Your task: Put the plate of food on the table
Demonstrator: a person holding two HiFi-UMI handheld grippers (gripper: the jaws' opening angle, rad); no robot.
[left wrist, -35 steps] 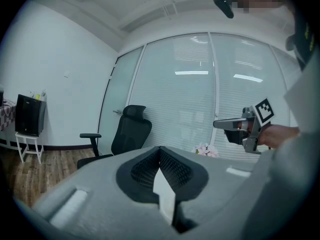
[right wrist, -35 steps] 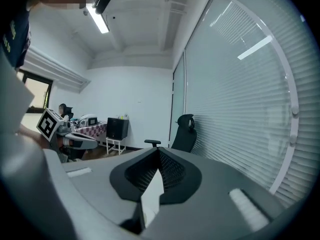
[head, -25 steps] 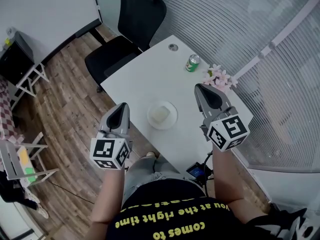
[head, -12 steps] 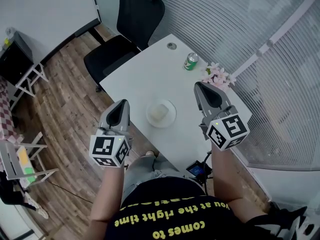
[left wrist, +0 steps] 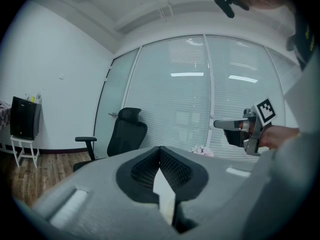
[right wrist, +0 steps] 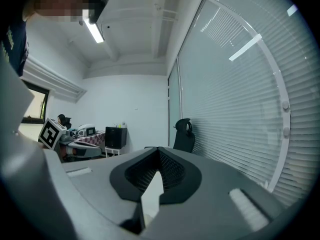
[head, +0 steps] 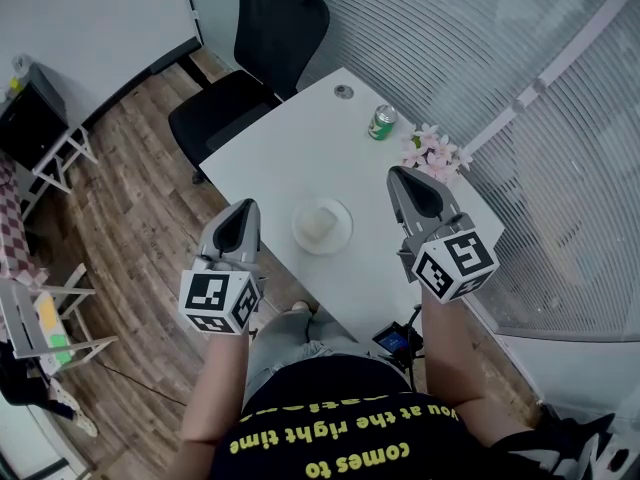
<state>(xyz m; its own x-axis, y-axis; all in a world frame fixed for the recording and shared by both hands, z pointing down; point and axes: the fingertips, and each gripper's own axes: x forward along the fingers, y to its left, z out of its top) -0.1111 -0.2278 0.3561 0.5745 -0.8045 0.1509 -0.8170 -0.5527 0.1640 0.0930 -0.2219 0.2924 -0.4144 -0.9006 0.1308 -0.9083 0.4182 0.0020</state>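
A white plate [head: 322,226] with a pale block of food sits on the white table [head: 280,153], near its front edge. My left gripper [head: 241,215] hangs to the left of the plate, over the table's edge. Its jaws are shut and hold nothing. My right gripper [head: 401,176] hangs to the right of the plate, also shut and empty. Both are well above the table and apart from the plate. The left gripper [left wrist: 160,149] view shows its jaws meeting at the tip, with the right gripper [left wrist: 227,125] across from it. The right gripper [right wrist: 159,149] view shows the same shut tip.
A green can [head: 381,122] and a bunch of pink flowers [head: 432,151] stand at the table's far right. A black office chair [head: 255,58] is at the far side. A glass wall with blinds [head: 560,118] runs along the right. A black cabinet [head: 30,118] stands at the left.
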